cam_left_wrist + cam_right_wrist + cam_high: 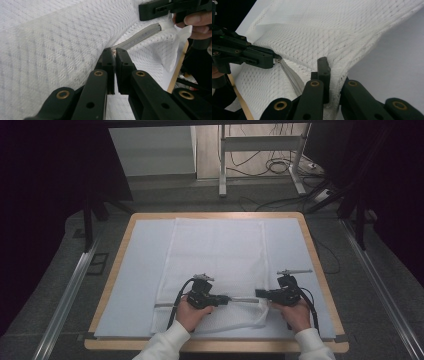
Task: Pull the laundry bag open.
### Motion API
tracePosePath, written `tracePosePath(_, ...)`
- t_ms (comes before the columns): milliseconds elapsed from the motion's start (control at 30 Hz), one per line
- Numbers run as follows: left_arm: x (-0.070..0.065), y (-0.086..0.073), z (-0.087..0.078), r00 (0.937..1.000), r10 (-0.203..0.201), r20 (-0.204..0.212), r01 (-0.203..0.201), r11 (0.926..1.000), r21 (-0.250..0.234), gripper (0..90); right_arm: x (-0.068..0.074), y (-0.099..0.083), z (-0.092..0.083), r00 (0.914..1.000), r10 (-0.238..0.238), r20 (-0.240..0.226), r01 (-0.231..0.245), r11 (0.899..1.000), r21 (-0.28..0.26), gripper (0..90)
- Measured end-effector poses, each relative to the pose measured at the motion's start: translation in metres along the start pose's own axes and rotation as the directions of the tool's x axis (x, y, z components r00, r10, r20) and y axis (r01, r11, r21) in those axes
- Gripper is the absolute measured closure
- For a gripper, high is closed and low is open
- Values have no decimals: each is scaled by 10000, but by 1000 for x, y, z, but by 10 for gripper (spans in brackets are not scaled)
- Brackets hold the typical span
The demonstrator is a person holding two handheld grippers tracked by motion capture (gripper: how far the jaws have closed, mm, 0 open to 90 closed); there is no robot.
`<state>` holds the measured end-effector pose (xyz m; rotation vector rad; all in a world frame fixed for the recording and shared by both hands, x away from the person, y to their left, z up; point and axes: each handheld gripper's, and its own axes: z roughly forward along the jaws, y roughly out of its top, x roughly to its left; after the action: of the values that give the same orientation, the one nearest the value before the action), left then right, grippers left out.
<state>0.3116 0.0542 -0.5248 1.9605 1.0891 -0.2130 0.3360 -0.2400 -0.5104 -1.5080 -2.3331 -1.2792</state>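
Observation:
A white mesh bag [215,250] lies flat on the pale mat [140,270], its grey zipper [244,299] running across the near end. My left gripper [227,298] is shut on the small metal zipper pull [114,52], where the zipper [142,35] begins. My right gripper [259,294] faces it from the other end of the zipper, shut on the bag's mesh edge [337,75] and lifting it slightly. In the right gripper view, fabric covers one finger, and the left gripper [275,60] sits at the zipper's [292,77] far end.
The wooden table's rim [120,255] frames the mat. Metal rails [70,290] run along the floor on both sides. Beyond the table stand desk legs [222,165] and loose cables [280,167]. A strip of bare mat lies to each side of the bag.

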Motion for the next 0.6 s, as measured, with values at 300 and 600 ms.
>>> tracePosePath(300, 3, -5, -3, 9999, -166, -47, 166, 9998, -50, 869, 0, 0, 1, 10000, -75, 60, 74, 10000, 49, 888)
tracePosePath(600, 11, -9, -9, 9992, -380, -91, 379, 9993, -52, 869, 0, 0, 1, 9999, -85, 78, 85, 9999, 59, 889)
